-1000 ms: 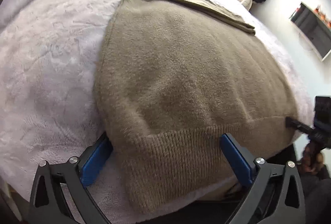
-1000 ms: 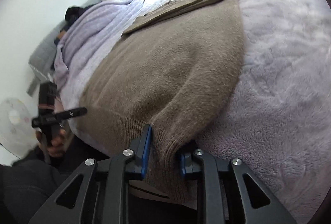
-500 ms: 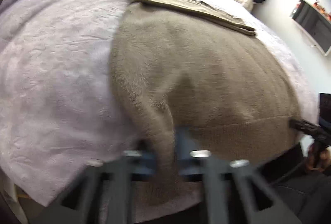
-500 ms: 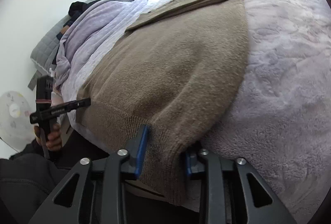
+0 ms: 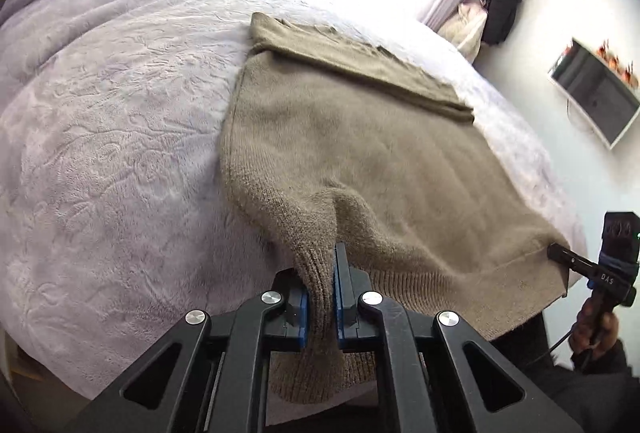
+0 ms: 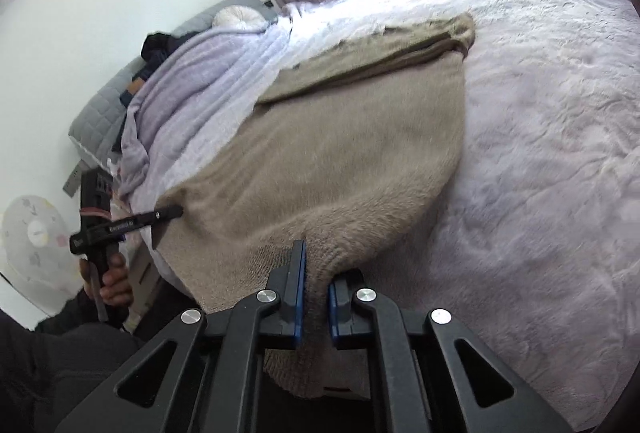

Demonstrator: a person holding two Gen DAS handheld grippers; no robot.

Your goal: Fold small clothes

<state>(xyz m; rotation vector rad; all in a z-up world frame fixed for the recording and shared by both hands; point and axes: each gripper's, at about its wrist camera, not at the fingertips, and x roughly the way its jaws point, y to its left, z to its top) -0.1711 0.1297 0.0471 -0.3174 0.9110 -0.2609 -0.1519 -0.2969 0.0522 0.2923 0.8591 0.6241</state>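
A tan knit sweater (image 5: 360, 153) lies flat on a pale lilac bedspread (image 5: 100, 133), its sleeves folded across the far end. My left gripper (image 5: 322, 293) is shut on the ribbed hem at the sweater's near left corner, which is lifted into a ridge. In the right wrist view the same sweater (image 6: 340, 153) fills the middle, and my right gripper (image 6: 316, 297) is shut on the hem at the near right corner. The right gripper (image 5: 560, 255) also shows at the far corner in the left wrist view, and the left gripper (image 6: 168, 213) in the right wrist view.
The bedspread (image 6: 540, 153) stretches wide to both sides of the sweater. A bunched lilac blanket (image 6: 180, 81) and a grey headboard (image 6: 96, 113) lie at the left. A wall screen (image 5: 592, 93) and hanging coats (image 5: 500, 13) are beyond the bed. A fan (image 6: 32, 237) stands low left.
The left jaws went from wide open around the hem to shut on it. The right jaws tightened on their corner. Both corners have risen off the bed edge.
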